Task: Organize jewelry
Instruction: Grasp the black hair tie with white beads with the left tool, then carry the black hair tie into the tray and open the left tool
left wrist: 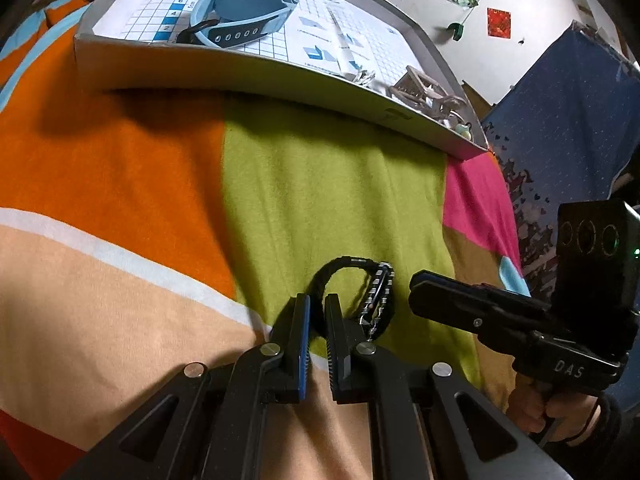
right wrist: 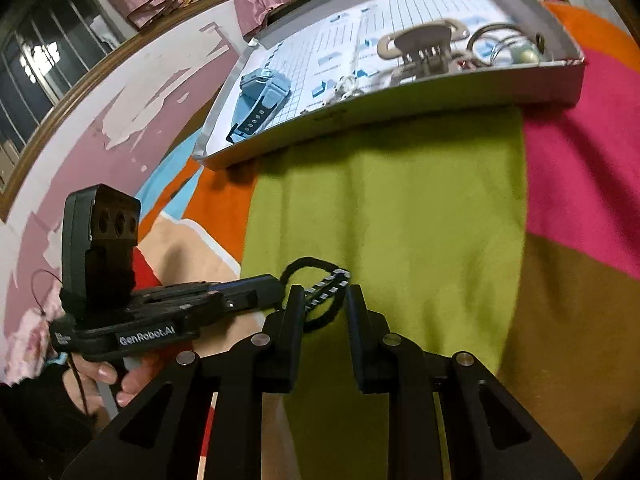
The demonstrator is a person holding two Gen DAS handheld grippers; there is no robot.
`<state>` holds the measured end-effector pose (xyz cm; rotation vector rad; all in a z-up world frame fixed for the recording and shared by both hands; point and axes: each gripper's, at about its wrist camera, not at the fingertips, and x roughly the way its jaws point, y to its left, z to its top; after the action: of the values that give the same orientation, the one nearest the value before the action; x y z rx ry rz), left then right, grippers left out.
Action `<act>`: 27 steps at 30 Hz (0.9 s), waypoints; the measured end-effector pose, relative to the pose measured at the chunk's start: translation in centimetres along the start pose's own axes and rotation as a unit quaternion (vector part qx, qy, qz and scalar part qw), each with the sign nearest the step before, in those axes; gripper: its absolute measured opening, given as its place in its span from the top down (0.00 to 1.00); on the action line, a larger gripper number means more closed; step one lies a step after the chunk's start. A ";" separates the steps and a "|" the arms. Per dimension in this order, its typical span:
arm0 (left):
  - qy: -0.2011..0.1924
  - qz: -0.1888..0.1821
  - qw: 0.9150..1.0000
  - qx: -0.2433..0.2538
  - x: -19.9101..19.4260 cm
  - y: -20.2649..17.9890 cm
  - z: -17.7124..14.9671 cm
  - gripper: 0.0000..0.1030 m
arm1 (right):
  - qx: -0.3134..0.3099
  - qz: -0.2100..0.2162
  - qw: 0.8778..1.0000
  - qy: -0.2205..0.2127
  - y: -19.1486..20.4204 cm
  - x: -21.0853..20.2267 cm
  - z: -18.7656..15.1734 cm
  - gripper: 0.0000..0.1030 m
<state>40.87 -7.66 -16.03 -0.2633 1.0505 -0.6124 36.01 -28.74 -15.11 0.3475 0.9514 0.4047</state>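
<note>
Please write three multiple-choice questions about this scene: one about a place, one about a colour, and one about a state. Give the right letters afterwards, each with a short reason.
1. Where does the blue watch lie?
A. on the blanket
B. in the grey box
C. between a gripper's fingers

2. What colour is the blanket patch under the black bracelet?
A. green
B. pink
C. orange

3. What is the state of the left gripper?
A. wide open above the box
B. shut on nothing
C. shut on the bracelet's cord

Answers:
1 B: the watch rests on the grid paper inside the box.
2 A: the bracelet lies on the green patch of the blanket.
3 C: the left gripper has its fingers closed on the black cord, seen in the left wrist view.
</note>
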 end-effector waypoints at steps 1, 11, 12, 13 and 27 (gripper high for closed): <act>0.001 0.000 1.000 -0.001 0.0 0.1 0.0 0.92 | 0.001 0.003 1.000 0.002 0.2 0.2 0.0 0.82; 0.006 0.009 1.000 -0.003 0.5 0.2 0.1 0.93 | 0.044 0.027 0.998 0.034 -0.2 2.4 -0.5 0.82; 0.006 0.008 1.000 -0.003 0.4 0.3 0.1 0.94 | 0.052 0.030 0.998 0.035 -0.4 2.7 -0.6 0.82; 0.005 0.008 1.000 -0.003 0.4 0.3 0.1 0.94 | 0.061 0.035 0.997 0.036 -0.6 2.9 -0.5 0.82; -0.008 0.021 1.000 0.014 0.2 -0.2 -0.3 0.95 | 0.111 0.054 0.992 0.014 -1.4 4.5 -0.2 0.90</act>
<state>40.63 -7.92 -16.24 -0.2216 1.0284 -0.5847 38.36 -27.78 -19.05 0.5980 1.0110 0.4038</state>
